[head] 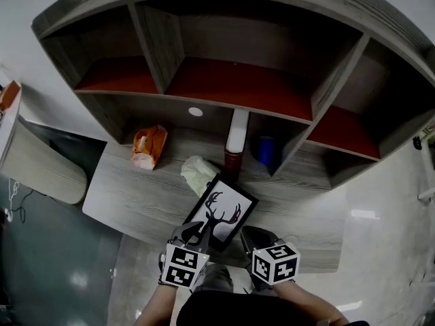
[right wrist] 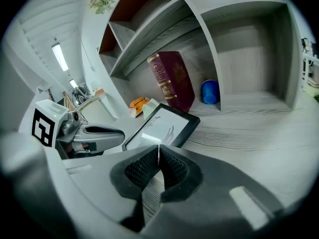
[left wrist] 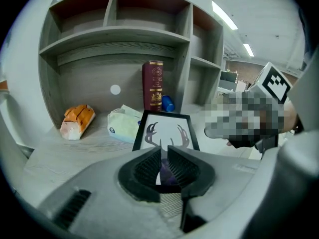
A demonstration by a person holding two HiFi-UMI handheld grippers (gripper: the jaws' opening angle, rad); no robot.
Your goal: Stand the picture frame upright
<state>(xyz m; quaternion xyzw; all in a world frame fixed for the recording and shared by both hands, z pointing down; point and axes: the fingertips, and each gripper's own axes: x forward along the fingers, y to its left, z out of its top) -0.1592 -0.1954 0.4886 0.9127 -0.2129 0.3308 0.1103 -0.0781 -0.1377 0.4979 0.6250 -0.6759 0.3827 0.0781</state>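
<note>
The picture frame (head: 221,212) lies on the grey desk (head: 136,189), its long side running from near to far. Its near edge is just beyond the left gripper (left wrist: 164,156), whose jaws stand a little apart. The right gripper (right wrist: 158,156) is beside it, jaws together, empty. Shelves (head: 224,39) rise behind.

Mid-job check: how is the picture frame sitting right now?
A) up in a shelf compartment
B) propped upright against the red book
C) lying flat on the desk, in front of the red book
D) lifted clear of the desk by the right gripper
C: the picture frame lies face up on the desk, short of the upright red book.
</note>
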